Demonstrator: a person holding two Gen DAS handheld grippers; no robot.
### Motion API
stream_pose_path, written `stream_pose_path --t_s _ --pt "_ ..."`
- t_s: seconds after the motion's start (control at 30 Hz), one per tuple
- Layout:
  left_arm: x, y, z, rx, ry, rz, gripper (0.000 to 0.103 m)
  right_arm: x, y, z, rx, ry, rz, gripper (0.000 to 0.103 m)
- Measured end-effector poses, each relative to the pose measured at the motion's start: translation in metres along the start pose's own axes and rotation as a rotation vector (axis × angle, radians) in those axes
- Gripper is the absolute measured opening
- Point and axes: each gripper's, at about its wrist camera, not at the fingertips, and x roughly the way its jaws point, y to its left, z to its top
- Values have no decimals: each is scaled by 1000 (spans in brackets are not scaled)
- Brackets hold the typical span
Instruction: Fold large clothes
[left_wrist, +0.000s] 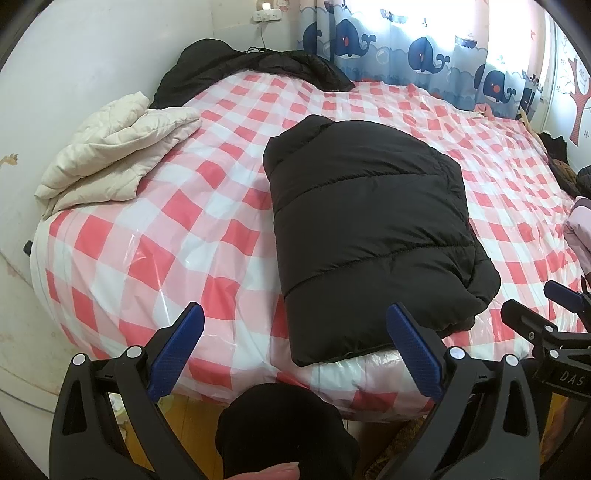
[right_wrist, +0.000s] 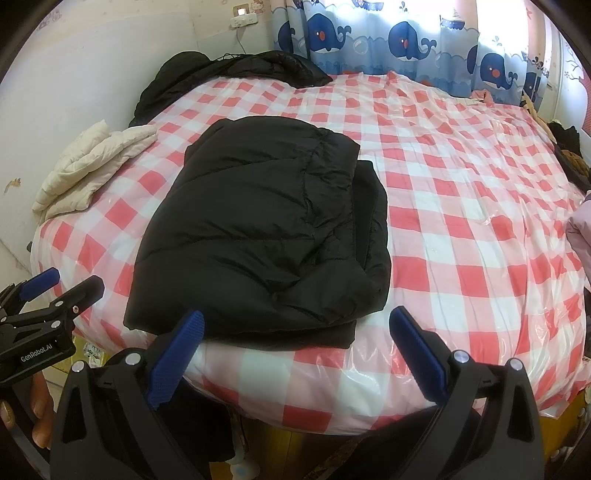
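Currently the black jacket (left_wrist: 373, 229) is seen lying folded into a thick rectangle on the checked bed (left_wrist: 147, 240), with its near short edge right at the bed's front edge. Its long axis runs away from the grippers, toward the curtain (left_wrist: 406, 48), tilted slightly to the left at the far end.

Left gripper (left_wrist: 295, 343) is held spread wide, nothing between the jaws; the jacket lies ahead and to its right, near end just past the right finger. Right gripper (right_wrist: 295, 347) is likewise spread and empty; the jacket lies ahead and to its left, near edge almost level with the left fingertip (contact cannot be confirmed). The bundle is thus bracketed between the two, and neither is clearly nearer.

The fold is judged largely done. If another fold is wanted, the near edge would be taken at both corners and carried along the long axis.

A cream jacket (left_wrist: 110, 155) is stacked well apart, at the left.
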Motion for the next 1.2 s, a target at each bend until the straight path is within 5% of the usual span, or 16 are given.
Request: stream_pose_path --t_s 1.03,1.2 --pt "0 0 -1 -4 5 0 95 5 0 -3 -2 13 10 96" --pt "-10 -2 -3 16 -82 35 95 5 0 -3 -3 12 8 96"
